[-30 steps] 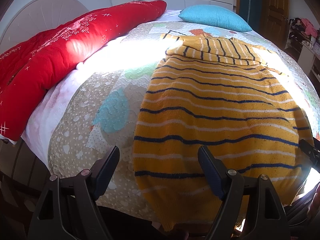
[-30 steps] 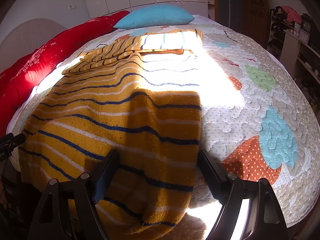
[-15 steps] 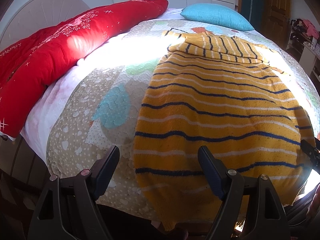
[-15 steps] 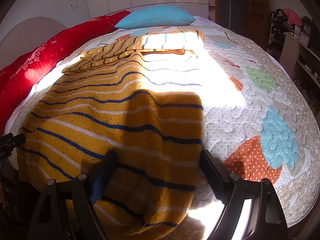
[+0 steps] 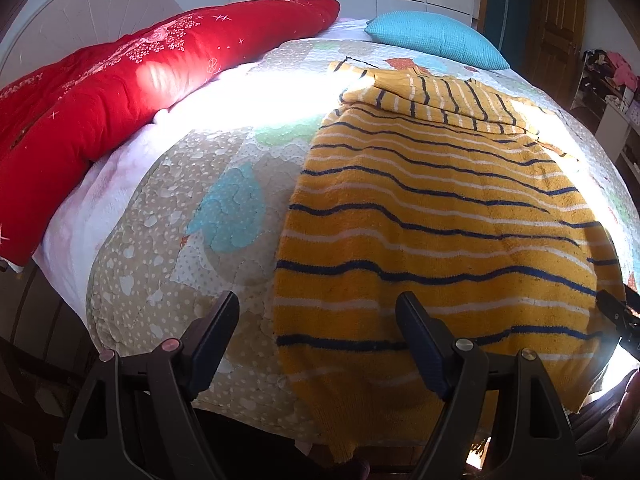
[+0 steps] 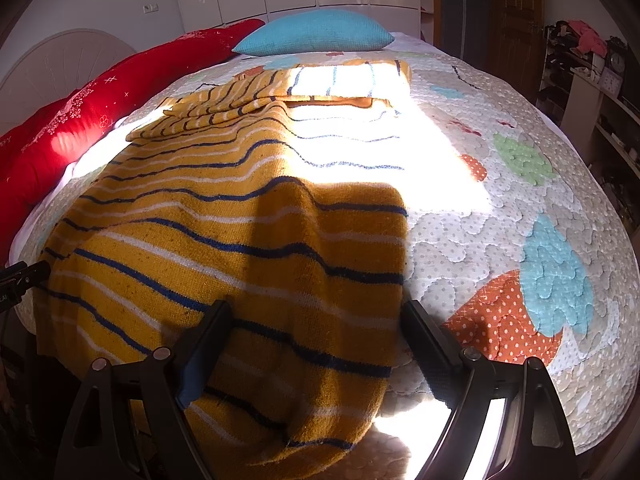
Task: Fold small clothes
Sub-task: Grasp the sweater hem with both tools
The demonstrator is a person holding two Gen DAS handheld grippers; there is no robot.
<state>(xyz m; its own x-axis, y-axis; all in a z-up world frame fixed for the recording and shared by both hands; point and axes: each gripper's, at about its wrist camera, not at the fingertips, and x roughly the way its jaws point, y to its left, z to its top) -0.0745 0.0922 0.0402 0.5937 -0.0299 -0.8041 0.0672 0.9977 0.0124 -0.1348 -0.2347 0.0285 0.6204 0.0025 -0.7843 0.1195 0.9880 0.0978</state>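
Observation:
A yellow knitted sweater [image 5: 440, 216] with navy and white stripes lies flat on the patchwork bed quilt [image 5: 168, 216], its hem hanging over the near edge and its sleeves folded across the far end. It also shows in the right wrist view [image 6: 224, 248]. My left gripper [image 5: 318, 332] is open, low at the bed's near edge, straddling the sweater's left hem corner without touching it. My right gripper [image 6: 316, 340] is open, straddling the sweater's right hem corner. The right gripper's tip [image 5: 618, 312] shows at the left view's right edge.
A long red bolster [image 5: 120, 92] lies along the bed's left side. A turquoise pillow [image 5: 436, 42] sits at the far end. Shelves with clutter [image 6: 588, 80] and a wooden door [image 6: 516, 20] stand to the right. Strong sunlight [image 6: 400, 152] washes out part of the quilt.
Both grippers have crept slightly forward and down toward the sweater's hem. Their jaws stay open and the sweater has not moved.

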